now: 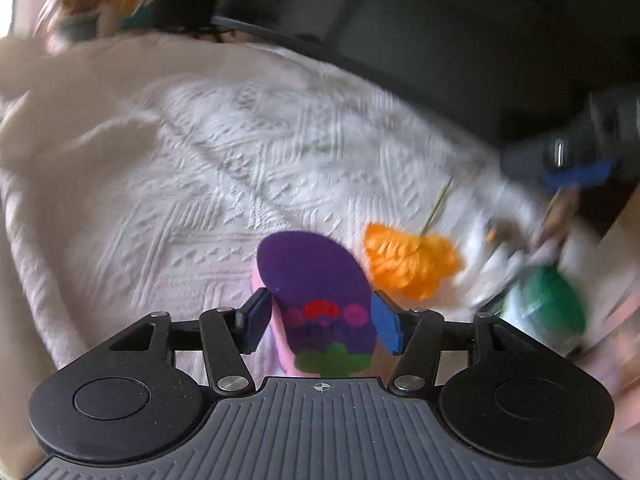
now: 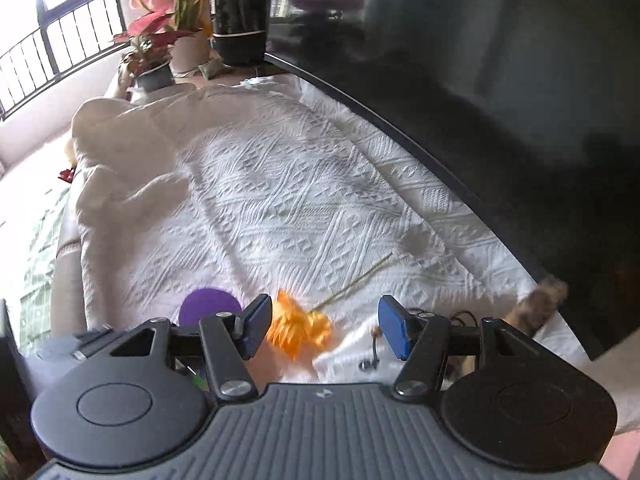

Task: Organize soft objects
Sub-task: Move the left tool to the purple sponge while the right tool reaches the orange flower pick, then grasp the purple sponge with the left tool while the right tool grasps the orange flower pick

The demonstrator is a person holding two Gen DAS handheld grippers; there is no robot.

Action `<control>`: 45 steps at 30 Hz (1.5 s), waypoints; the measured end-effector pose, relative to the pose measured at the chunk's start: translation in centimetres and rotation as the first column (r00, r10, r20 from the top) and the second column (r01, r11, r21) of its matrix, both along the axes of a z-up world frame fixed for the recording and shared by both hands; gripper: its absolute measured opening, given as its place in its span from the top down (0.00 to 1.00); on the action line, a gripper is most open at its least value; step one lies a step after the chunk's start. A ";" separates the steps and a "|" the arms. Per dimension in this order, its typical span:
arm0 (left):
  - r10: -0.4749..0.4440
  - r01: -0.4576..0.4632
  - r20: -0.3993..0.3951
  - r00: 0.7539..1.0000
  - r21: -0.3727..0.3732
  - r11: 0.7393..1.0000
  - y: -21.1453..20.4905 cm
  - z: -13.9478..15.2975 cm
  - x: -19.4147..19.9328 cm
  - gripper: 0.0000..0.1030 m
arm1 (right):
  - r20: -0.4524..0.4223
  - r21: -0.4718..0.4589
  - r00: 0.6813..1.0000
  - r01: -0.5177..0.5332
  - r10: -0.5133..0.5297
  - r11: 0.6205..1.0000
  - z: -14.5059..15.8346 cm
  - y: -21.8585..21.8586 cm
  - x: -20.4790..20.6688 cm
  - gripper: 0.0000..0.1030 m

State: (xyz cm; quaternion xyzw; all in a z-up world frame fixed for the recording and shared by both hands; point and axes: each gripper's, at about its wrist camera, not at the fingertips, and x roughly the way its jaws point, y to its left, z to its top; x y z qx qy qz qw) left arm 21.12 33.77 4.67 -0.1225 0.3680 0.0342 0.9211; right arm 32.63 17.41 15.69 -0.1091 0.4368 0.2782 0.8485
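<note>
Carrying the purple foam slipper point(image 1: 316, 292) clamped in the left gripper point(image 1: 320, 320) jaws; right gripper point(image 2: 324, 328) hangs open, orange flower point(image 2: 298, 328) on the bed at 12 o'clock, probably next.

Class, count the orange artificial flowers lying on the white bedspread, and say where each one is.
1. The orange flower lies on the white bedspread, just right of the purple slipper held in the left gripper. Others may lie out of view.
</note>
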 end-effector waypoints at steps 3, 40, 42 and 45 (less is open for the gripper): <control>-0.029 0.030 -0.018 0.999 0.080 0.996 -1.3 -0.4 1.0 0.24 | -0.031 -0.035 0.999 0.014 -0.015 0.999 -0.8 0.1 1.2 0.42; -0.531 0.529 0.182 0.828 0.063 0.846 -15.0 13.9 2.9 0.29 | 0.332 0.019 0.941 0.055 -0.058 0.998 10.0 -19.3 -12.8 0.91; -0.594 0.598 0.174 0.785 0.035 0.801 -18.5 14.1 2.9 0.29 | 0.350 0.004 0.932 0.099 -0.094 0.995 9.9 -22.0 -14.1 0.91; -0.667 0.681 0.159 0.728 -0.051 0.731 -23.2 13.9 2.9 0.29 | 0.362 0.011 0.917 0.178 -0.170 0.984 9.6 -26.3 -16.1 0.91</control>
